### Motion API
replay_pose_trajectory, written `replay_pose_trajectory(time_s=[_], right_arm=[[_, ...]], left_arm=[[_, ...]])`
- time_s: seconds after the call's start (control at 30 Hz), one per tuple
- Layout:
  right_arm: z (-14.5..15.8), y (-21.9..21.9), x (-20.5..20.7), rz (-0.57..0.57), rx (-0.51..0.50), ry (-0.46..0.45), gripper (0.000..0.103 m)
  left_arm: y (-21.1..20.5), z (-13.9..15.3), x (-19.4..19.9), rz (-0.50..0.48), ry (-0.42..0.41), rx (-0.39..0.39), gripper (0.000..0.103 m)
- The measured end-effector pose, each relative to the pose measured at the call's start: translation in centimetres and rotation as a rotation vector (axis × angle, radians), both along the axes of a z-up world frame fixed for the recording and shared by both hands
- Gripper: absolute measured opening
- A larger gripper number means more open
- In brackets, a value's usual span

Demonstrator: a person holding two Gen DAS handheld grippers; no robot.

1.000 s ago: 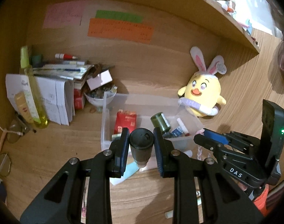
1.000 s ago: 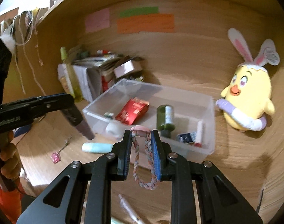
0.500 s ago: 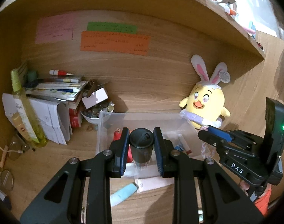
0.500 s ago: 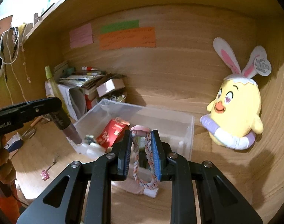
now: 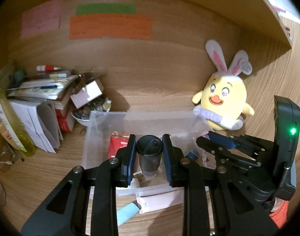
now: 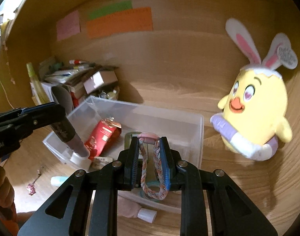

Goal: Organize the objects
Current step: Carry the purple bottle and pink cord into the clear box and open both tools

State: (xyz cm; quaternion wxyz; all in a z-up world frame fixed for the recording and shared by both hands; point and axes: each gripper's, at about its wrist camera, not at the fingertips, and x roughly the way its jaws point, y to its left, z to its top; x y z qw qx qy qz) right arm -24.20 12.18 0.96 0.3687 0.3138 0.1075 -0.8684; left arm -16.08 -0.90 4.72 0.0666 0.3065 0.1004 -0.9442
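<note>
Left wrist view: the left gripper (image 5: 149, 157) grasps a dark cylindrical plastic tube (image 5: 149, 155) over the clear plastic bin (image 5: 142, 118). The right gripper (image 6: 151, 163) clamps a braided pastel cord loop (image 6: 152, 169) above the same bin. I judge this the placing step; next, both should lower and release.

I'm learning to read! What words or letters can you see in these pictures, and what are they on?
No text reads clearly here.
left gripper: white letters end in what may be "AI"; the rest is cut off.
bunny's ear tag: print too blurred.
orange note: handwriting too small.
dark tube: lettering unreadable.
red packet: print too small.
</note>
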Motion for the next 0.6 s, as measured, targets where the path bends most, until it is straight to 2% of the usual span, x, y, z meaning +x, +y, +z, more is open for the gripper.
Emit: replay_pose_trajectory(time_s=[0.37,0.6], right_arm=[[-2.3,-1.1,-0.8,0.005,0.06,-0.044,0.019],[-2.8,-1.5,-0.6,0.007,0.087,-0.039,0.021]], left_arm=[[-0.4,-3.0,-2.4,-0.075,-0.079,0.108,0.025],[-1.2,-4.4,-3.0,-0.057,-0.128,0.132,0.026]])
